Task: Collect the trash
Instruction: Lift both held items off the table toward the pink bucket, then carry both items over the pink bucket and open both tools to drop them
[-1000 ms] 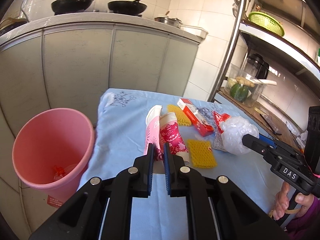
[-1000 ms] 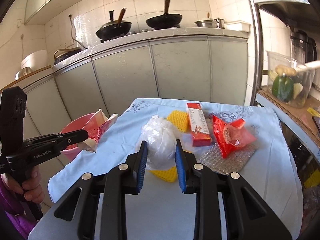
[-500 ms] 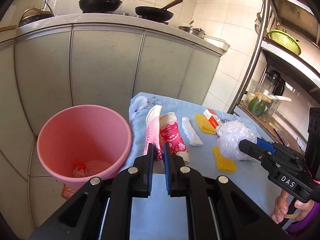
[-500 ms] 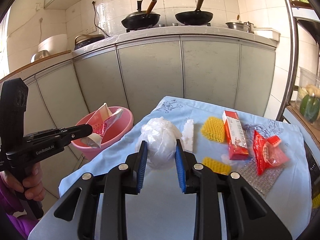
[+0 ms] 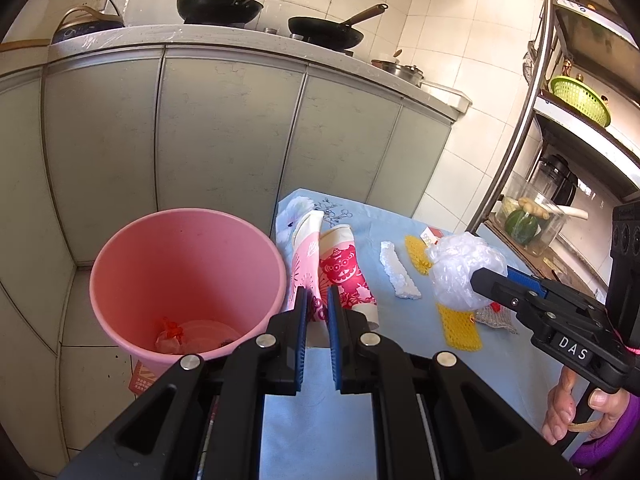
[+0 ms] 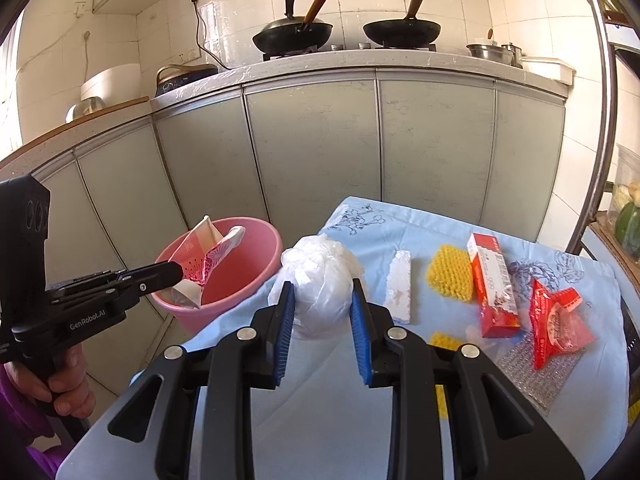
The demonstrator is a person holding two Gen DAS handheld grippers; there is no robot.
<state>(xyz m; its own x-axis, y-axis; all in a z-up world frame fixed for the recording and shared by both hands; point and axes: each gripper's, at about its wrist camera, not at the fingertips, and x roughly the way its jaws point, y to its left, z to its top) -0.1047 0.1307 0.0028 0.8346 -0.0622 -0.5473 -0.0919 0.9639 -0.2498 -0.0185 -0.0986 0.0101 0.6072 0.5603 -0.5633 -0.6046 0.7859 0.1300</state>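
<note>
Trash is being carried toward a round pink plastic bin [image 5: 188, 280] standing on the floor just beside a table [image 6: 340, 420] covered in pale blue cloth. The left tongs [image 5: 317, 308] are pinching flattened pink and red paper cups [image 5: 340, 276] in a narrow grip, and the right wrist view is showing those cups [image 6: 208, 264] hanging over the bin's rim [image 6: 256, 276]. The right tongs [image 6: 322, 300] are squeezing a crumpled ball of clear plastic bag [image 6: 320, 280] above the table edge near the bin. More litter is lying on the cloth: a white foam strip [image 6: 400, 284], yellow foam netting [image 6: 448, 272], a red carton [image 6: 494, 280], a red snack wrapper [image 6: 556, 316] and a sheet of bubble wrap [image 6: 532, 376].

For a clean drop, the cups are probably best held fully inside the rim before the left tongs are loosened, since light paper is likely to flutter sideways. The plastic ball is needing further travel toward the bin.
</note>
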